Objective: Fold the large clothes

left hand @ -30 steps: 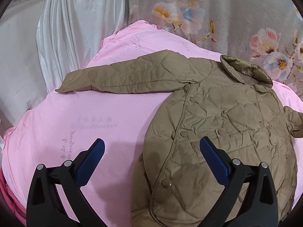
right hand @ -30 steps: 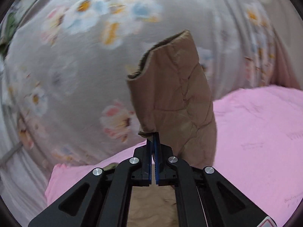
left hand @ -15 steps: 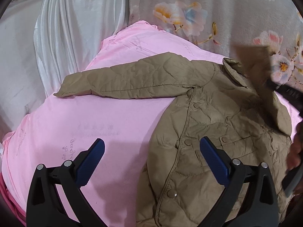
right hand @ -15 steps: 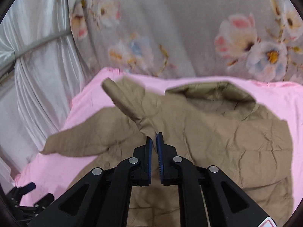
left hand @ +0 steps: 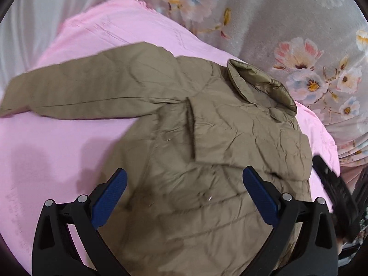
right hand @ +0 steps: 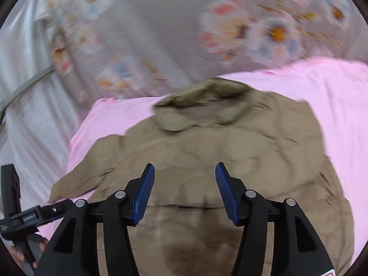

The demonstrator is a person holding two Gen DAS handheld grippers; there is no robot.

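Lying across the pink sheet (left hand: 57, 142) is the olive quilted jacket (left hand: 207, 161), front down as far as the blurred views allow you to judge, its collar (left hand: 262, 92) toward the floral curtain (left hand: 299, 23). One sleeve (left hand: 87, 89) extends flat to the left in the left wrist view; the other sleeve (left hand: 230, 138) is folded over the body of the garment, its edge forming a diagonal ridge.

Your left gripper (left hand: 184, 195) hovers above the lower body of the jacket with its blue pads (left hand: 110, 197) spread wide and nothing between them. Your right gripper (right hand: 185, 191) stands over the middle of the jacket; its jaws have just been opening, and they now gape about halfway with only the fabric surface seen behind them, nothing pinched. The pads (right hand: 145, 193) do not press on the cloth.

In the right wrist view the left gripper's black body and part of your hand (right hand: 20, 253) appear at the lower left edge, beside the extended sleeve's cuff. A white curtain (right hand: 23, 92) hangs at the far left.
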